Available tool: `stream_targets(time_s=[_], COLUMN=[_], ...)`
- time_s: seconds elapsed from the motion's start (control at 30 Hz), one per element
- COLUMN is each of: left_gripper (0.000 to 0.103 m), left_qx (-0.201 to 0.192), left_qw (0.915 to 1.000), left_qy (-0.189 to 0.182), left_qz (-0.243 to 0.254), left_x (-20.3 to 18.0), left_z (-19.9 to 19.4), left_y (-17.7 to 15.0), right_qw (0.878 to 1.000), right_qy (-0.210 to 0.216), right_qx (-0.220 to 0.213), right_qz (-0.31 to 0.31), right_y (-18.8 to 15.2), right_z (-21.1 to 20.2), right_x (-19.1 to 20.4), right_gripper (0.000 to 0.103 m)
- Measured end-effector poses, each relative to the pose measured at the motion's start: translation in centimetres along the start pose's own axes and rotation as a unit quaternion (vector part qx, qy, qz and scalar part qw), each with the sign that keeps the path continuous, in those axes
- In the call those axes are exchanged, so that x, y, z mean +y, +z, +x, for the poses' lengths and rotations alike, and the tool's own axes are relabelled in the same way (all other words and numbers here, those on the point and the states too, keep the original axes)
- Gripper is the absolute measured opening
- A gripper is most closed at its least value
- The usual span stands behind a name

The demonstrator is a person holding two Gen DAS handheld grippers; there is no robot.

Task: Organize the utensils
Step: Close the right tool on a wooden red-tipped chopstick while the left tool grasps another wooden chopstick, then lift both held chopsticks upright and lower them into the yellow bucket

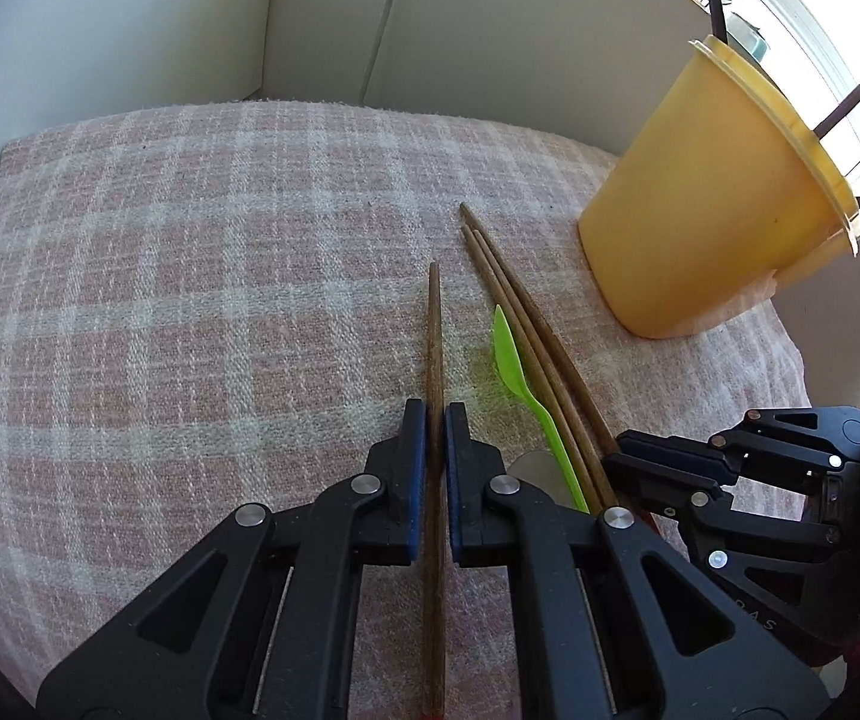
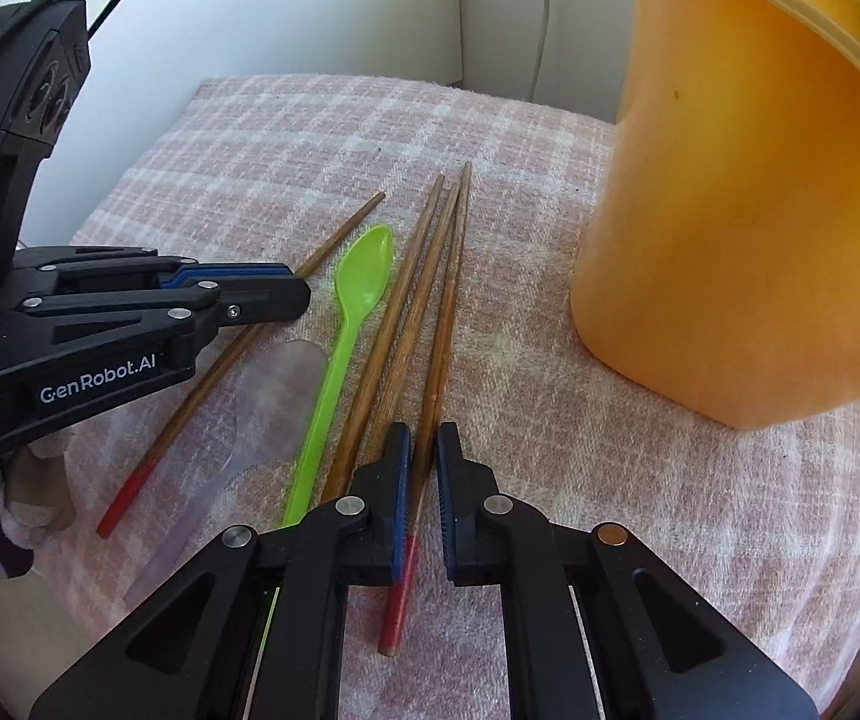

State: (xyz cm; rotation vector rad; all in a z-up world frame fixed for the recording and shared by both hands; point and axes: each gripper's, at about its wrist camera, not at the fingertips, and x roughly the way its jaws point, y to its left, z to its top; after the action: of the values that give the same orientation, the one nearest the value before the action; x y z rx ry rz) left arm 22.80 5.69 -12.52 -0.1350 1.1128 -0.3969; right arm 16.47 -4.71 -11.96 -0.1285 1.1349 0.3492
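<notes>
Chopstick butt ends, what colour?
Red on the chopsticks, brown wood elsewhere; clearest in the right wrist view.

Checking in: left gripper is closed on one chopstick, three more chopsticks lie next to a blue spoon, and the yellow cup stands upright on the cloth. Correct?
Not quite: the spoon is green, not blue, as the right wrist view shows. The rest holds: the left gripper is closed on one chopstick, three more chopsticks lie next to it, and the yellow cup stands upright on the cloth.
</notes>
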Motion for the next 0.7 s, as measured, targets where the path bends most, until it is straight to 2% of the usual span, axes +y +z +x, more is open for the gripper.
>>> stream_targets(time_s=[0.1, 0.27, 0.57, 0.7], left_gripper=[0.004, 0.004, 0.004, 0.004], left_qx=[-0.020, -0.053, -0.107, -0.133], left_qw=[0.9995, 0.9973, 0.9929, 0.9896], left_qy=[-0.016, -0.038, -0.052, -0.056], left_qz=[-0.020, -0.033, -0.013, 0.001], left_x=[0.5, 1.5, 0.7, -0.6], left_z=[-1.2, -4.4, -10.1, -12.2], left_y=[-0.2, -0.4, -1.3, -1.2], right_qw=[1.000, 0.998, 0.991, 0.983], right_qy=[0.012, 0.033, 0.064, 0.085], right_qx=[-0.007, -0.046, -0.118, -0.165], right_qz=[0.000, 0.003, 0.013, 0.013], right_y=[-0.4, -1.3, -3.5, -4.4], right_z=[-0.7, -3.2, -8.8, -11.9], right_x=[-0.2, -0.5, -1.5, -1.9], right_gripper=[0.006, 0.005, 0.005, 0.005])
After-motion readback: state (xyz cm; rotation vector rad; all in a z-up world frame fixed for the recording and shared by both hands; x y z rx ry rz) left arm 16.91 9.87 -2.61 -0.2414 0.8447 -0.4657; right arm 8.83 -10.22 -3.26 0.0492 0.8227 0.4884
